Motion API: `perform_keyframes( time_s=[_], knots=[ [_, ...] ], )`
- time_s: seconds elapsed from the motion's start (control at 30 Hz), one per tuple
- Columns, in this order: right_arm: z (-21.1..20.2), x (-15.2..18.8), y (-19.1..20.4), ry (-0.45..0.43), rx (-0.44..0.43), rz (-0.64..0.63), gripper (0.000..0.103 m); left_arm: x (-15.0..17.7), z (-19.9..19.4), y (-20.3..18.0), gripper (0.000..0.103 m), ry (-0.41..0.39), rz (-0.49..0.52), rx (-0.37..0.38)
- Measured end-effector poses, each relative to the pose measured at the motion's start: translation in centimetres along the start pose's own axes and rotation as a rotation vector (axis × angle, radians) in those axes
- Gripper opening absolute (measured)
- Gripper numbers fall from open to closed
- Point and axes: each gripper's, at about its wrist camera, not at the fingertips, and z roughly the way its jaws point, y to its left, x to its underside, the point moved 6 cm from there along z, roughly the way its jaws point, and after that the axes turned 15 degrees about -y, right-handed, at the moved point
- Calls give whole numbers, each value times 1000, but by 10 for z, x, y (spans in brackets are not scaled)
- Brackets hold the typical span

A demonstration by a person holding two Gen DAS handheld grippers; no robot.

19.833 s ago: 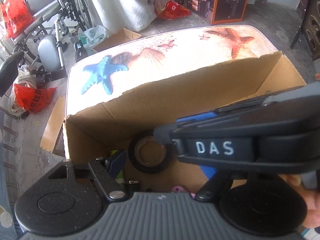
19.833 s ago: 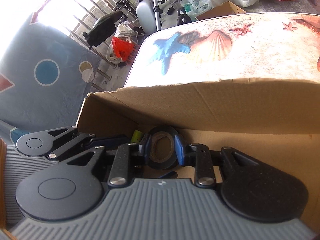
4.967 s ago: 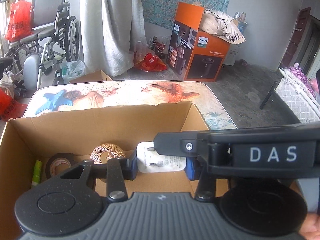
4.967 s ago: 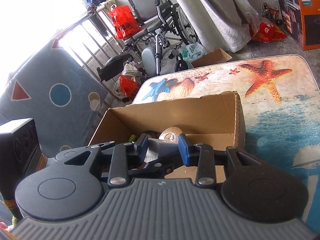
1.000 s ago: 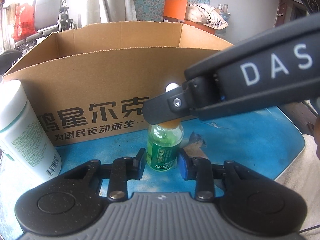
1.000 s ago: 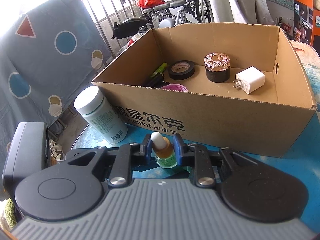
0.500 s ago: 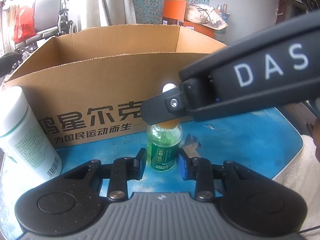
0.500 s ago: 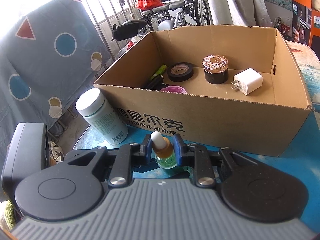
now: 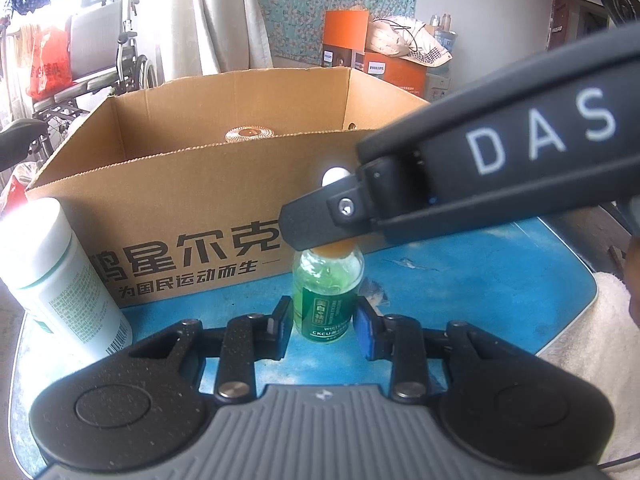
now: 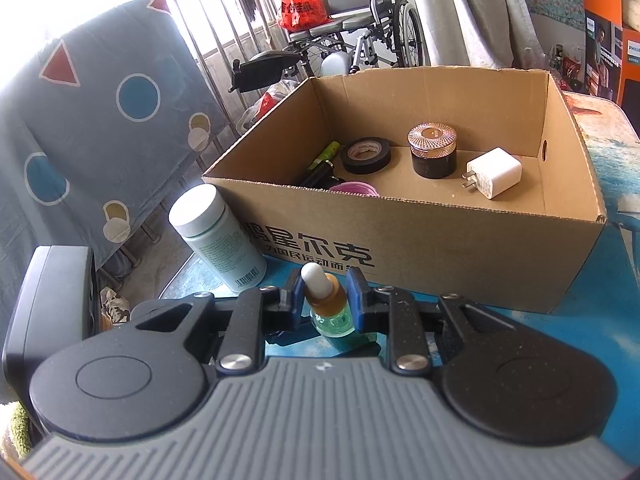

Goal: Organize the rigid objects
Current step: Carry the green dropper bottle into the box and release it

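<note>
A small green dropper bottle (image 9: 326, 300) with an orange collar and white bulb (image 10: 320, 286) stands on the blue table just in front of the cardboard box (image 10: 440, 248). My left gripper (image 9: 322, 326) is shut on the bottle's body, one pad on each side. My right gripper (image 10: 324, 300) is shut on the collar under the bulb. In the left wrist view the right gripper (image 9: 320, 236) reaches in from the right and hides the cap. Whether the bottle's base still touches the table I cannot tell.
The box (image 9: 180, 200) holds a black tape roll (image 10: 366, 155), a dark jar with a copper lid (image 10: 433, 150), a white charger plug (image 10: 494, 178) and a pink item (image 10: 356, 189). A white-capped pale green bottle (image 10: 218, 236) stands left of the dropper bottle. A wheelchair (image 10: 360, 20) stands behind.
Over the last second both grips stay as they were. The left wrist view has crept upward a little, so the copper lid now shows over the box's front wall.
</note>
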Motion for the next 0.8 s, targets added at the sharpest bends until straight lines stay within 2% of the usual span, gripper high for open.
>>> perform_keyframes(
  time_s=[0.13,0.23,0.4,0.53,0.67,0.8],
  knots=[
    [-10,-7,5,-24,-14,-2,22,-12,-12,0,34,-29,6,-8],
    [-21,-20,13,-58,-33,-11,22,-32,-24,2,33,-68,1,-4],
    [-40,-58,28,-140,-65,-68,22,-74,-30,5,33,-135,26,-2],
    [-43,-90,31,-180,-85,-98,22,-106,-18,11,33,-150,10,14],
    [-30,-122,19,-184,-88,-99,22,-127,14,19,33,-102,-29,29],
    [2,-140,-8,-134,-91,-48,23,-130,54,27,33,-12,-69,39]
  ],
)
